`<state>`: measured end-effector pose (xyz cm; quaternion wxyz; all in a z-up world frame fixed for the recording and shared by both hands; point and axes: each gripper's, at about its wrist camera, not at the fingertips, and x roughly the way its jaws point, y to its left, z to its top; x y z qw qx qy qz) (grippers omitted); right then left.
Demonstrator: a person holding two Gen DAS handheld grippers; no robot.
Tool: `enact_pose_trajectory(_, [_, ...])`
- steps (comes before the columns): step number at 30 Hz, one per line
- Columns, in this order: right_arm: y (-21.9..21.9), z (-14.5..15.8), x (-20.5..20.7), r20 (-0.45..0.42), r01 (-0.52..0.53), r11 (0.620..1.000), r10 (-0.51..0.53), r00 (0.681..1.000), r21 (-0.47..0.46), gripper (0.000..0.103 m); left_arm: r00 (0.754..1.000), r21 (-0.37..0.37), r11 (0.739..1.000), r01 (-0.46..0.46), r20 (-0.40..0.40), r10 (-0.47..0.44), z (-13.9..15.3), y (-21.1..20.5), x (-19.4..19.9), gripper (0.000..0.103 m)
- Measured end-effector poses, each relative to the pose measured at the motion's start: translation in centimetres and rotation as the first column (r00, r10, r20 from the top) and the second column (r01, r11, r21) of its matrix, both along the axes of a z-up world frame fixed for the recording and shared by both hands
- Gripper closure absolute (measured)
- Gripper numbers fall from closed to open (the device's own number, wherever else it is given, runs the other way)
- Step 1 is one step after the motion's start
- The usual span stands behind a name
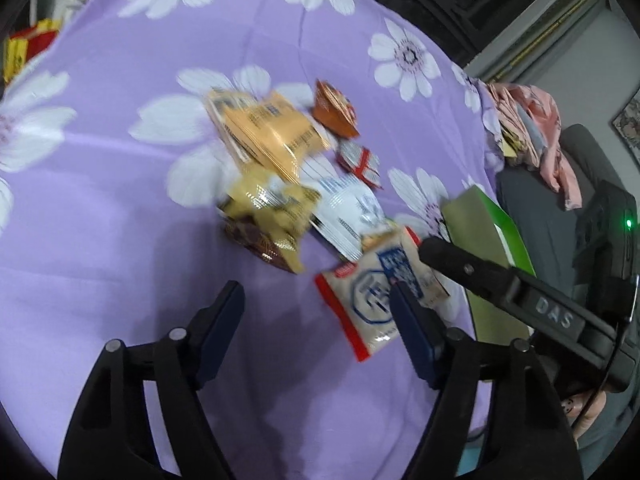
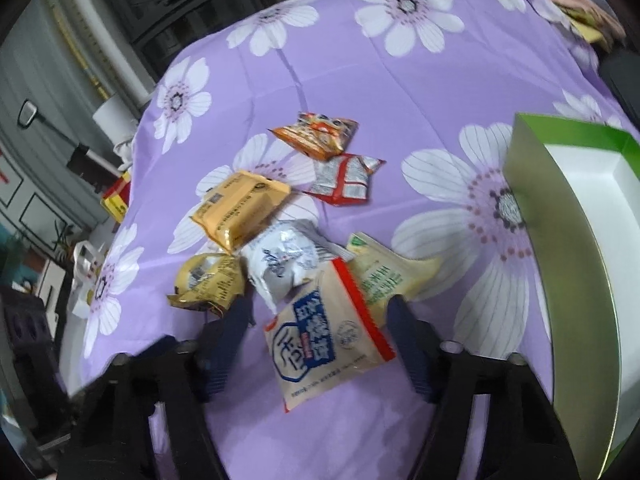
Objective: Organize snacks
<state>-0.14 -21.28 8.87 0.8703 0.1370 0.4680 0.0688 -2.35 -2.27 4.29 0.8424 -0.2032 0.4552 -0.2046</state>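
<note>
Right wrist view: your right gripper [image 2: 320, 312] stands spread, straddling the cream packet with red edges [image 2: 328, 332], poised to take it first since it lies nearest the green box [image 2: 560, 240]. Your left gripper [image 1: 316, 304] hovers released beside the pile.

Left gripper [image 1: 316, 300]: jaws spread wide, nothing between them, hovering above the surface, tilted down and forward. Right gripper [image 2: 320, 312]: jaws also spread wide, fingers either side of a packet but not clamped on it. In the left wrist view the right gripper [image 1: 520, 292] comes in from the right side, its black body angled toward centre, close beside the left one.
</note>
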Motion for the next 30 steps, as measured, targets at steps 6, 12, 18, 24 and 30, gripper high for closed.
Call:
enact_pose_trajectory(6, [-0.7,-0.4,0.4,-0.018,0.003,0.999,-0.002,1.0,0.042,0.054,0.996,-0.063,0.996,0.061,-0.063,-0.065,-1.2,-2.3,0.3,0.032])
enact_pose_trajectory(12, [-1.2,-0.7,1.1,-0.025,-0.01,0.995,0.013,1.0,0.096,0.054,0.993,-0.098,0.992,0.076,-0.086,-0.084,-2.2,-3.5,1.2,0.041])
enact_pose_trajectory(18, [-1.3,-2.4,2.0,-0.085,-0.017,0.996,0.025,0.996,0.091,0.054,0.996,-0.075,0.995,0.064,-0.063,-0.069,-2.5,-3.8,1.7,0.052])
enact_pose_trajectory(24, [-1.3,-2.9,2.0,-0.095,-0.023,0.997,0.029,0.995,0.071,0.064,0.997,-0.095,0.994,0.058,-0.046,-0.062,-2.3,-3.8,1.8,0.081])
enact_pose_trajectory(30, [-1.3,-1.7,1.5,-0.051,-0.035,0.995,0.04,0.998,0.097,0.073,0.991,-0.143,0.98,0.136,0.012,-0.135,0.1,-5.3,1.2,0.089])
